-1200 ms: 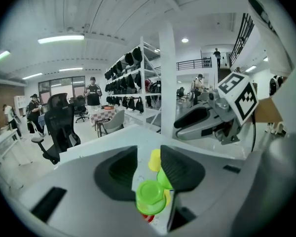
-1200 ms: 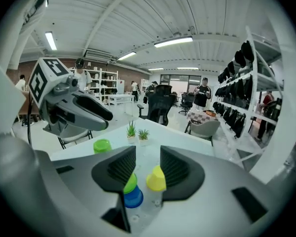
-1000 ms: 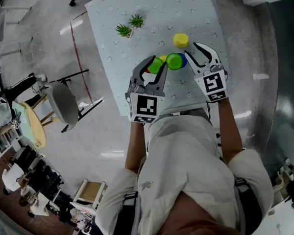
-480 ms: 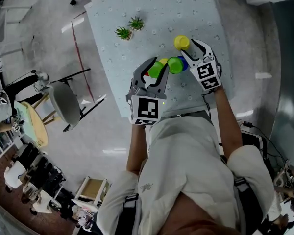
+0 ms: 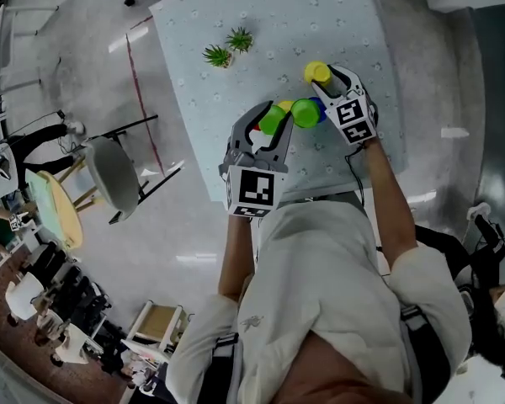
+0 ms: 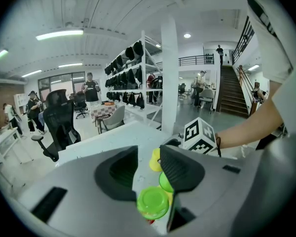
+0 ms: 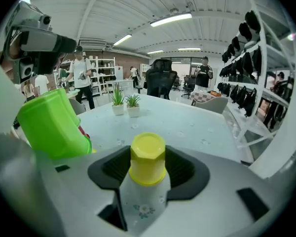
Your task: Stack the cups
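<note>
My left gripper [image 5: 266, 124] is shut on a tilted green cup [image 5: 273, 119], seen base-on between its jaws as the green cup [image 6: 153, 201] in the left gripper view. Just right of it, a second green cup [image 5: 304, 112] sits on a blue one [image 5: 319, 106]. An upside-down yellow cup [image 5: 316, 72] stands on the table between the jaws of my right gripper [image 5: 326, 80]. Those jaws opened wide and have just been closing a little. In the right gripper view the yellow cup [image 7: 147, 147] fills the gap, and the pads do not visibly press it.
Two small potted plants [image 5: 217, 55] [image 5: 239, 39] stand at the back left of the pale patterned table [image 5: 236, 7]. A grey chair [image 5: 114, 175] stands on the floor left of the table. Its front edge runs just under my grippers.
My right gripper came down and forward, and its jaws now stand around the yellow cup. The left gripper and its green cup have not moved.
</note>
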### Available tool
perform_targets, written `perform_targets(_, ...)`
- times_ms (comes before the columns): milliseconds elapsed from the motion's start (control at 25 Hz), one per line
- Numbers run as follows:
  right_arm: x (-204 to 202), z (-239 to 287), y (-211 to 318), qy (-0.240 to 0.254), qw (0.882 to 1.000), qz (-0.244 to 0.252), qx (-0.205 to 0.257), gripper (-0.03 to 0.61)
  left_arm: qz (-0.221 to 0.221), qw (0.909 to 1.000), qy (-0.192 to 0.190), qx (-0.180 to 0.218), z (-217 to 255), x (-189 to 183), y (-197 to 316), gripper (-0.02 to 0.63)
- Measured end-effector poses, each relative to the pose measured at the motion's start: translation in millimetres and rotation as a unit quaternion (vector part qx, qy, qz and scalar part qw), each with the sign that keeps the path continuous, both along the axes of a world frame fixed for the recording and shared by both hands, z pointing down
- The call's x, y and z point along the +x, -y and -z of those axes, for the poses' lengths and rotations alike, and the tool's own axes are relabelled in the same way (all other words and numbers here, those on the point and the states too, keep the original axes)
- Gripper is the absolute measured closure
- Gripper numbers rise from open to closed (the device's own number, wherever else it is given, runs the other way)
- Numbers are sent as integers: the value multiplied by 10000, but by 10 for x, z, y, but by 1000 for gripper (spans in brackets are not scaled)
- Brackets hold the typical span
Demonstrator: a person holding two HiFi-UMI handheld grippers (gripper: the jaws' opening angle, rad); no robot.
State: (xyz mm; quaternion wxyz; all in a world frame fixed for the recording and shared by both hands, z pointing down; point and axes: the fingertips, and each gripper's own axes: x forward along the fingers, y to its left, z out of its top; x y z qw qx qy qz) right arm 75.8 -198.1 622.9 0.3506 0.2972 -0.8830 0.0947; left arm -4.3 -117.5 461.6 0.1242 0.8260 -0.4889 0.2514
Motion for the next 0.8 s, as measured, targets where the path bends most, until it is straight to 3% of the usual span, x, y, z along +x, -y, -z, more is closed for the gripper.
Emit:
perform_targets(320,-8,81,-2,47,10000,-5,42,362,-33,10000,-5,39,29,-9,-46,469)
perform_targets(800,-112,1012,-109,338,9973,268,598,364,-37,9999,-34,147,111,-84,-178,471)
